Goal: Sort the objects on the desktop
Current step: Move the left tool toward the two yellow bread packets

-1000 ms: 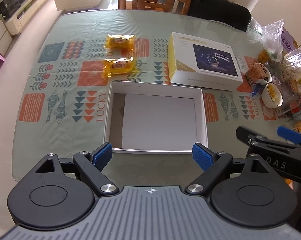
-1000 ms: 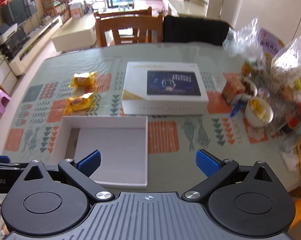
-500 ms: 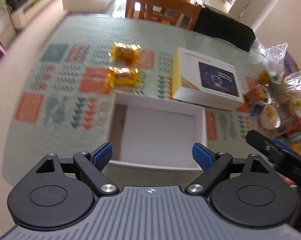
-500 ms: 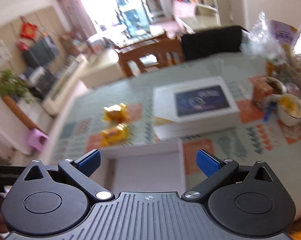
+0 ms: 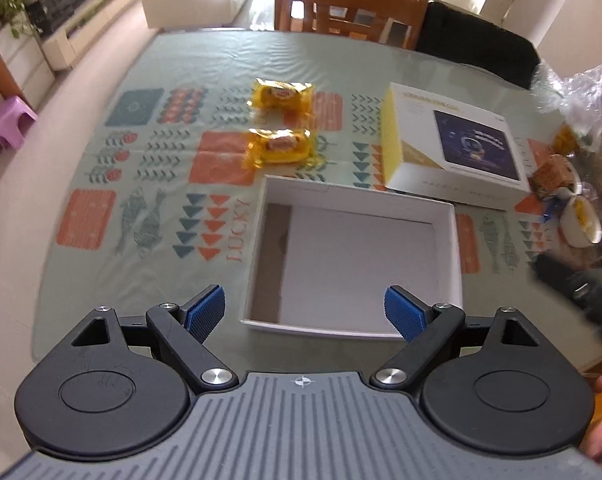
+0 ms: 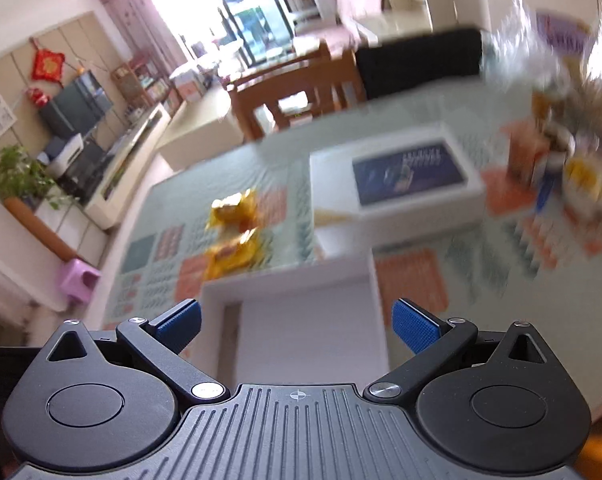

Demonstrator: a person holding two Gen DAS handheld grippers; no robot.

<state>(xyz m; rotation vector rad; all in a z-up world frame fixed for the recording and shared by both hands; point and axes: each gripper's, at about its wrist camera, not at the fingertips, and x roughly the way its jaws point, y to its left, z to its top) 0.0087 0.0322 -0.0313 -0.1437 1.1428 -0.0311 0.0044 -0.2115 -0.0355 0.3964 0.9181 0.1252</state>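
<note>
Here the white box (image 5: 453, 248) holds only paper; both grippers (image 5: 305, 312) (image 6: 297, 322) gape.

The tabletop (image 5: 181, 60) wears a pale green patterned cloth. On it lie 2 yellow snack packets (image 5: 281, 93) (image 5: 280, 146), one just beyond the other. Nearer the front edge sits an open white box (image 5: 455, 256), holding nothing but a white sheet. A closed printed box (image 5: 453, 148) rests to its far right. A white bowl (image 5: 581, 222) and clutter of plastic bags (image 5: 573, 88) crowd the right edge.
</note>
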